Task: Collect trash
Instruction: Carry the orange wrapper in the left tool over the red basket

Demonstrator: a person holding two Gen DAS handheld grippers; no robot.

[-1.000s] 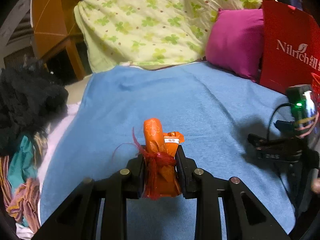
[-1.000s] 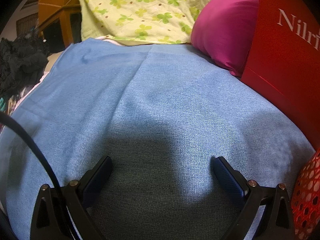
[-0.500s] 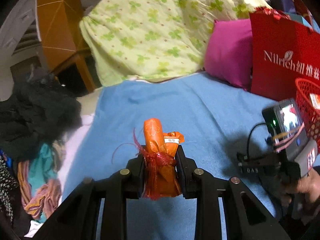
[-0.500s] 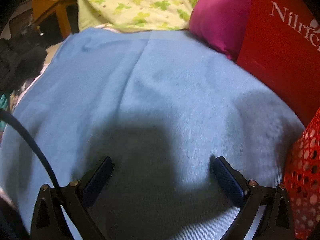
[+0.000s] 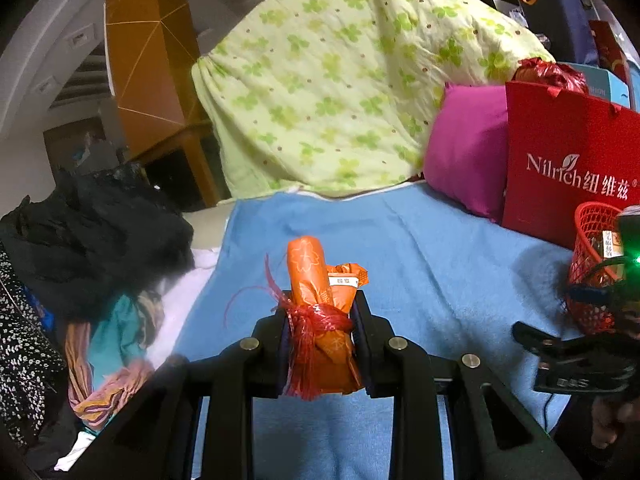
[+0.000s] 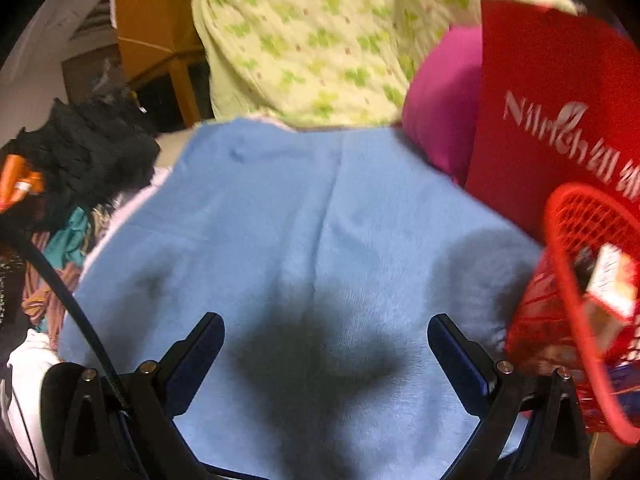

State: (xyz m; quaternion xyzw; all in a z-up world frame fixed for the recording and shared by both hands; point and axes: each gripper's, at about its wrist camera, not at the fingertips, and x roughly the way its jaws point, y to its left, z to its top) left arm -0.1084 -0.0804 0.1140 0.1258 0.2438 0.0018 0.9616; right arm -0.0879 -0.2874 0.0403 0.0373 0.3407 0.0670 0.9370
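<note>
My left gripper (image 5: 322,316) is shut on an orange wrapper bundle (image 5: 320,304) tied with red string and holds it above the blue blanket (image 5: 420,264). The bundle's tip also shows at the left edge of the right wrist view (image 6: 16,184). A red mesh basket (image 5: 592,264) stands at the right with packets inside; it also shows in the right wrist view (image 6: 580,312). My right gripper (image 6: 324,336) is open and empty above the blanket (image 6: 300,208), just left of the basket. The right gripper's body is in the left wrist view (image 5: 576,360).
A red Nilrich paper bag (image 5: 568,168) and a magenta pillow (image 5: 464,148) stand behind the basket. A green floral quilt (image 5: 340,80) is piled at the back. A heap of dark and coloured clothes (image 5: 80,260) lies on the left.
Both grippers have risen above the blanket, so more of the room shows. The red basket has come into both views. The left gripper still holds the bundle.
</note>
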